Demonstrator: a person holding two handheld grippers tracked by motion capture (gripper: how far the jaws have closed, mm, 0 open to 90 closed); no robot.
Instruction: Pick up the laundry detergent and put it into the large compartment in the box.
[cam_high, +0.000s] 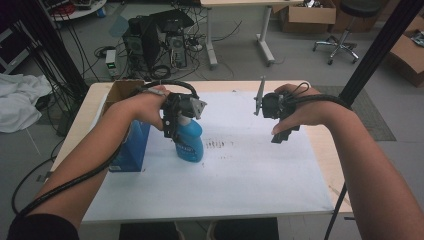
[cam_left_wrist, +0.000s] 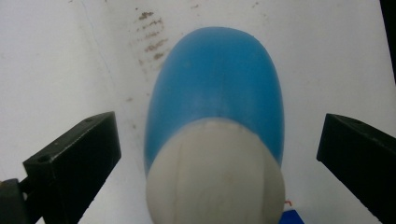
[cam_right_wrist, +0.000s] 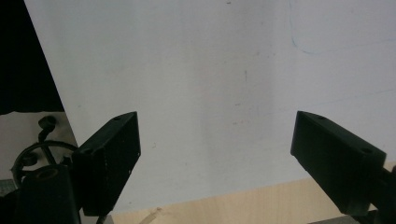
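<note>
Both tongs are standing wide and empty: the left gripper (cam_high: 176, 119) is hanging over the blue bottle (cam_high: 190, 140), jaws straddling its white cap (cam_left_wrist: 215, 172) as if lining up a grasp, while the right gripper (cam_high: 280, 116) is waiting well right of the bottle

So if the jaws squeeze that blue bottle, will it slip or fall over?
The blue bottle looks like smooth, rounded plastic, so it could slip unless gripped evenly. It stands upright on the white sheet and is taller than it is wide, so a sideways push might tip it. The left gripper has its jaws open on either side, not touching yet.
</note>
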